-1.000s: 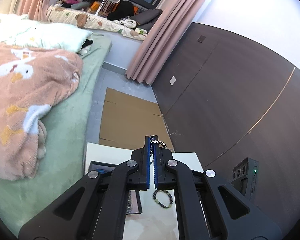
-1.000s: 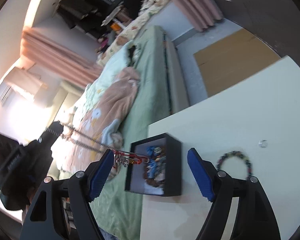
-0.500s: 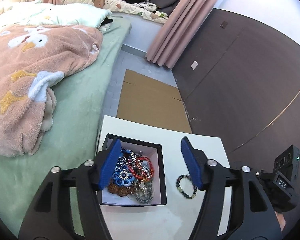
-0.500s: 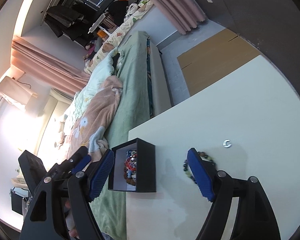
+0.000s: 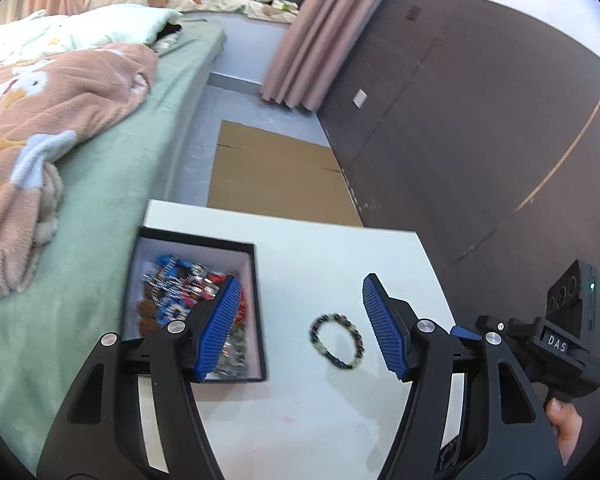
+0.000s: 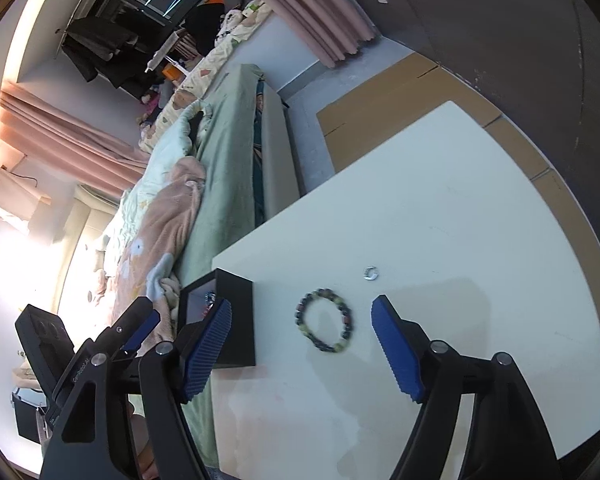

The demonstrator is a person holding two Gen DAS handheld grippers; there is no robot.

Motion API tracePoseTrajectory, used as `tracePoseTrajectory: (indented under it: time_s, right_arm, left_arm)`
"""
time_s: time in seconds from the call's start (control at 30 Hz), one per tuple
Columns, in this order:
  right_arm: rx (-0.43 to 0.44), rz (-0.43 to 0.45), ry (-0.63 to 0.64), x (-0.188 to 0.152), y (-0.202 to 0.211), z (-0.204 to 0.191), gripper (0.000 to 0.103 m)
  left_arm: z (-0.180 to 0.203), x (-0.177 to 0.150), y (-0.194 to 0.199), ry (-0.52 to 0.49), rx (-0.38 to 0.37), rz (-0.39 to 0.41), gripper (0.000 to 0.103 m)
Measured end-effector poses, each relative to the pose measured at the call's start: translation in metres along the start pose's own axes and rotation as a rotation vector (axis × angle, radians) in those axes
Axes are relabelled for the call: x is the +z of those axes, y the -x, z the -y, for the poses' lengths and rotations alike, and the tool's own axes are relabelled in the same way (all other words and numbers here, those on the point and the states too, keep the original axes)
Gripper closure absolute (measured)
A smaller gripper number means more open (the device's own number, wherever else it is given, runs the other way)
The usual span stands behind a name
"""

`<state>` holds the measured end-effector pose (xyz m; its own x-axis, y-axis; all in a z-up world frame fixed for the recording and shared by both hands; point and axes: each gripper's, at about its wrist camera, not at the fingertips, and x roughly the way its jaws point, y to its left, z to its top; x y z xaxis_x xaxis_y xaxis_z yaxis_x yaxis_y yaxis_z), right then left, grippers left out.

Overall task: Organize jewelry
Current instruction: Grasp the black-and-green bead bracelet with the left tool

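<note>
Bracelet [image 5: 337,340] [image 6: 326,319] on table [image 5: 324,408], apparently untouched, btwn spread fingers of both grippers, beside box [image 5: 256,300].

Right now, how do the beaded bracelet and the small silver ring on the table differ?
The beaded bracelet is a wide loop of dark and greenish beads; the silver ring is a far smaller plain metal band with a gap. The bracelet lies between the right gripper fingers' line of sight; the ring lies farther out, apart from it. Both rest loose on the white table, outside the black box.
</note>
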<state>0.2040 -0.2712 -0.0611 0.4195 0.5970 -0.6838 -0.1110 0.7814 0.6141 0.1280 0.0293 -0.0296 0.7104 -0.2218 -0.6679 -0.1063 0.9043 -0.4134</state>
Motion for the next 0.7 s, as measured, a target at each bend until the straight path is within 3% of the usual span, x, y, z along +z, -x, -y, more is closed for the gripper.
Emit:
tracePoseTrajectory:
  time_s: [0.13, 0.4, 0.7]
  right_arm:
    - [-0.013, 0.004, -0.01, 0.001, 0.008, 0.011, 0.035]
    - [-0.077, -0.014, -0.014, 0.006, 0.008, 0.028, 0.042]
    - [-0.127, -0.015, 0.004, 0.01, 0.012, 0.038, 0.043]
  left_arm:
    - [0.019, -0.01, -0.015, -0.038, 0.003, -0.05, 0.04]
    - [0.037, -0.028, -0.055, -0.057, 0.032, -0.182, 0.059]
    - [0.05, -0.046, -0.092, -0.097, 0.106, -0.278, 0.069]
